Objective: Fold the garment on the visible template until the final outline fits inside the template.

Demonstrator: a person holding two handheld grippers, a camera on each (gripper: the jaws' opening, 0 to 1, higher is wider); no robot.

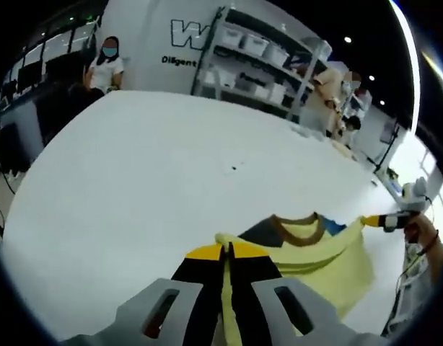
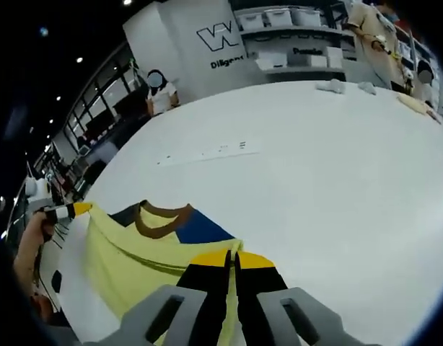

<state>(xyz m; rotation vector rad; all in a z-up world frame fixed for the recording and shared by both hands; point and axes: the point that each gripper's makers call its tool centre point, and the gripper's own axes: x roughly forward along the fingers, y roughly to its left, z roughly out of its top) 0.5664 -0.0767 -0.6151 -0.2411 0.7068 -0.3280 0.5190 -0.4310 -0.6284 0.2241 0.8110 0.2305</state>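
Yellow shirt stretched between two hand-held grippers above the white surface [image 1: 135,187].

The left hand-held gripper [image 1: 228,252] is clamped on one edge of the yellow shirt [image 1: 315,252]; the right hand-held gripper [image 2: 231,259] pinches the opposite edge, brown collar [image 2: 162,216] between them, cloth lifted at the near edge.

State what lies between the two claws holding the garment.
In both views, the yellow garment stretches between the left claw and right claw, its brown collar midway; nothing else intervenes.

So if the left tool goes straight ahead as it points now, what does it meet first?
The left tool is shut on the yellow shirt. Straight ahead lies bare white table; the way looks free, though depth is unclear.
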